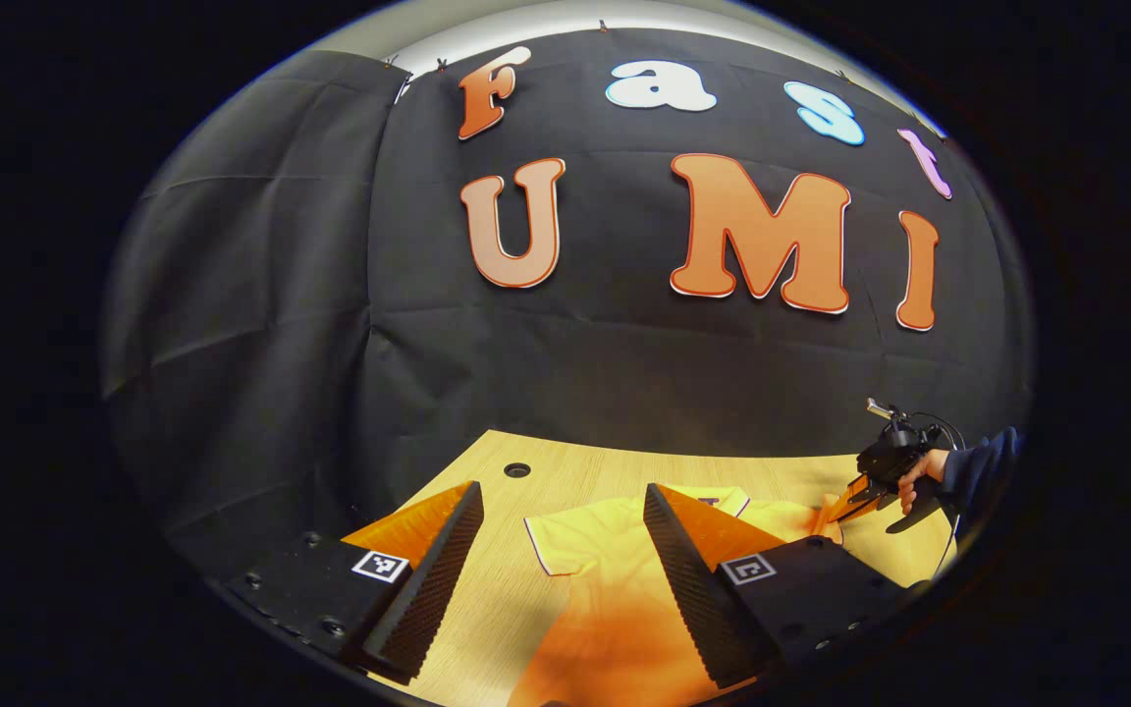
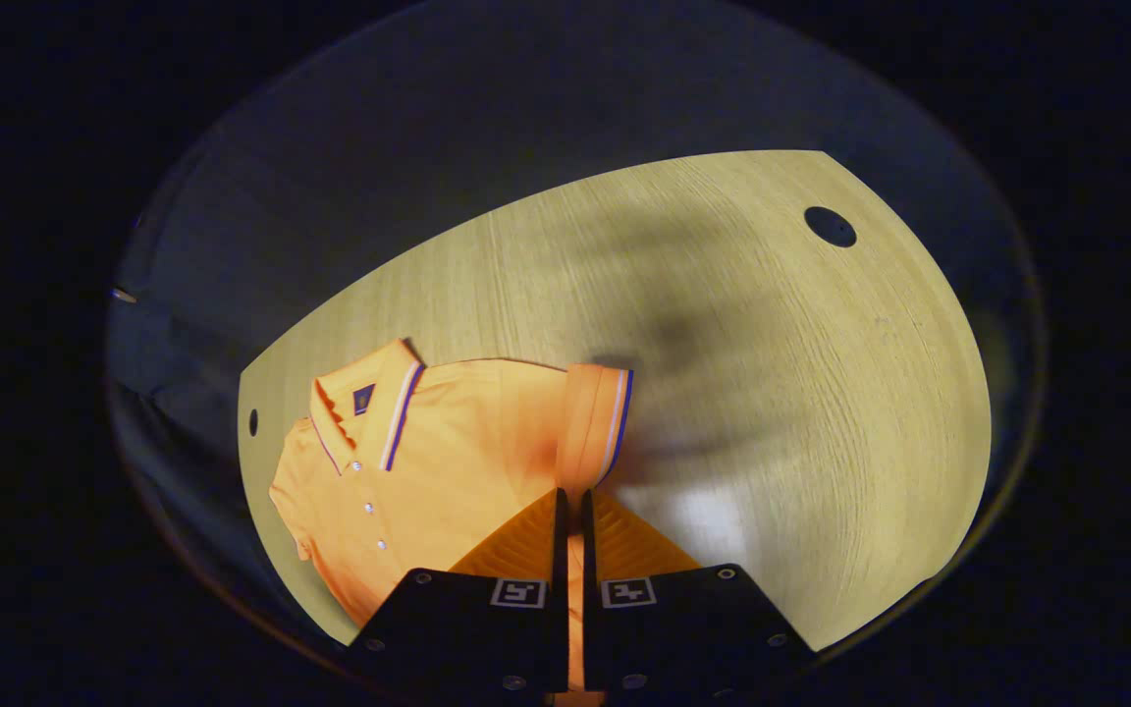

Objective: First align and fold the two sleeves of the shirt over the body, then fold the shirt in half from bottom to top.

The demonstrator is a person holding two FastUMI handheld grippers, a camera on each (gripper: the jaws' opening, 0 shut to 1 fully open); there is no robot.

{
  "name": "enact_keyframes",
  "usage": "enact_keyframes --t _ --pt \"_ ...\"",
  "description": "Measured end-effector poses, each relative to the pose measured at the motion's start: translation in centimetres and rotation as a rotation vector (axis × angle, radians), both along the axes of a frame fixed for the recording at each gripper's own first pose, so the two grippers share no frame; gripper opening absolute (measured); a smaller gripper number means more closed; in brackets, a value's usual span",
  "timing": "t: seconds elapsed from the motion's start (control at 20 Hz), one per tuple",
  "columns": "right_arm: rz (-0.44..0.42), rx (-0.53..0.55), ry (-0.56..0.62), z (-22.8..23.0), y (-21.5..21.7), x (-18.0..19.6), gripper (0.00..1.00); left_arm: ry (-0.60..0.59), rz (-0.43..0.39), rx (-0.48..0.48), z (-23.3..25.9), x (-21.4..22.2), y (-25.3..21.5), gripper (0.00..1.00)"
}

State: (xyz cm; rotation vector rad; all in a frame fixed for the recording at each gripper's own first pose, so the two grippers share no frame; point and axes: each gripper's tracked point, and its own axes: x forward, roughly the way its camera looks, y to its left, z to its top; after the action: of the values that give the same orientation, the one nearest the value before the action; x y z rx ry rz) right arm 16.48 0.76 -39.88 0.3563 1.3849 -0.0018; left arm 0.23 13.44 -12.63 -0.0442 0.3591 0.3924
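Your right gripper (image 2: 570, 511) is clenched on the shirt's (image 2: 448, 442) sleeve (image 2: 595, 422); left gripper (image 1: 561, 550) stands released above the shirt on the table (image 2: 772, 393). Carry the cuff level across the body, keeping edges aligned.

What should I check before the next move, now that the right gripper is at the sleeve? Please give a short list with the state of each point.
1. Right gripper closed on the sleeve: ok, fabric sits between its nearly touching fingers.
2. Left gripper free to help: ok, open, holding nothing.
3. Shirt flat on the table: ok where visible; its lower part is hidden.
4. Collar tidy: ok.
5. Other sleeve folded over the body: not ok, it lies spread out.
6. Sleeve edges aligned: cannot tell.
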Motion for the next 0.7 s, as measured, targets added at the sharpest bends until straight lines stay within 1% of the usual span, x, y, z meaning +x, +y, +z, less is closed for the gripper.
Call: enact_keyframes --t 0.1,0.2,0.4,0.45,0.5,0.55,0.6,0.7 --pt "0.030 0.013 -0.015 0.9 1.7 0.3 0.06 -0.001 0.010 -0.002 0.0 -0.4 0.5 0.99" --pt "0.043 0.048 -0.035 1.6 4.0 0.8 0.06 -0.005 0.021 -0.002 0.0 -0.8 0.9 0.99" --pt "0.019 0.173 -0.012 3.0 8.2 0.8 0.06 0.002 0.049 -0.013 -0.5 -1.6 1.9 0.99" --pt "0.021 0.195 -0.014 3.2 8.8 0.8 0.16 0.004 0.057 -0.018 -0.8 -1.8 2.1 0.99" --pt "0.029 0.209 -0.023 3.6 9.2 0.8 0.18 0.004 0.063 -0.021 -0.8 -1.8 2.2 0.99" --pt "0.039 0.220 -0.040 4.1 9.5 0.8 0.30 0.003 0.067 -0.024 -0.8 -2.0 2.4 0.99" --pt "0.049 0.227 -0.055 4.6 9.6 0.8 0.24 0.006 0.070 -0.026 -0.8 -2.1 2.4 0.99" --pt "0.068 0.219 -0.097 5.8 9.3 0.9 0.39 0.028 0.072 -0.034 -1.5 -2.0 2.6 0.98"
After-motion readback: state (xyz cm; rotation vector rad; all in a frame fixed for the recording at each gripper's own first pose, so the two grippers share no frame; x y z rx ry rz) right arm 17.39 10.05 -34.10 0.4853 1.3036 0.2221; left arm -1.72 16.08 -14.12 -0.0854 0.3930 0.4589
